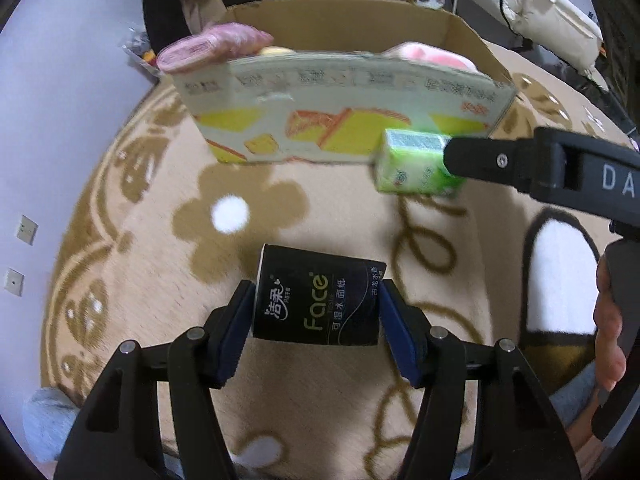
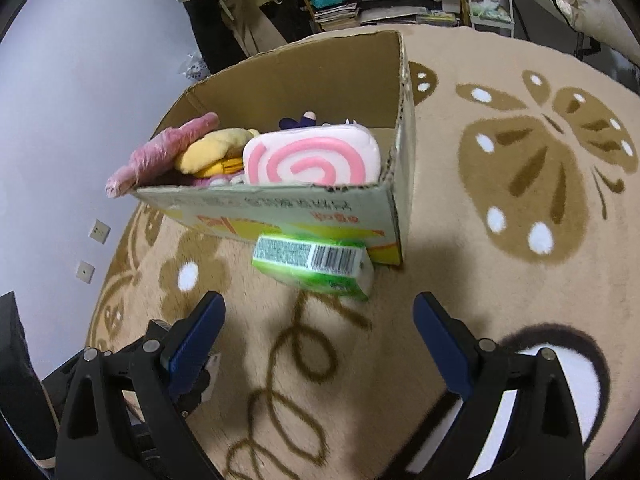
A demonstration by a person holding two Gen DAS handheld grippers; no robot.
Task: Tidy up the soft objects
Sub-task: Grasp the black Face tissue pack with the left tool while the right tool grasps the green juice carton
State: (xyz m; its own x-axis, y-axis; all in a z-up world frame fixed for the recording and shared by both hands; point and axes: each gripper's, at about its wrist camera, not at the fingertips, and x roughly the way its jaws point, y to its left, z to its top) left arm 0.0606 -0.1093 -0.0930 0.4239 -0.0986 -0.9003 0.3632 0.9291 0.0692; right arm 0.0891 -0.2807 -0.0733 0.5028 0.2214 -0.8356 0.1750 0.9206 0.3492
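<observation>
Rug (image 2: 500, 300): beige with brown flower and butterfly patterns, covering the floor under everything.
Box (image 2: 280, 204): open cardboard carton standing on the rug, printed front wall toward both cameras.
Box contents: a pink-swirl cushion (image 2: 312, 156) against the front wall, a yellow plush (image 2: 212, 152) to its left, a pink wrapped roll (image 2: 160, 152) poking over the left corner.
Green pack (image 2: 316, 264): tissues lying on the rug, touching the box's front right corner, barcode side up.
Black pack (image 1: 316, 300): "Face" tissues, clear of the rug, well in front of the box.
Left tool (image 1: 316, 312): blue pads pressed on both ends of the black pack, half spread.
Right tool (image 2: 320, 340): spread wide, nothing between the pads, just short of the green pack.
</observation>
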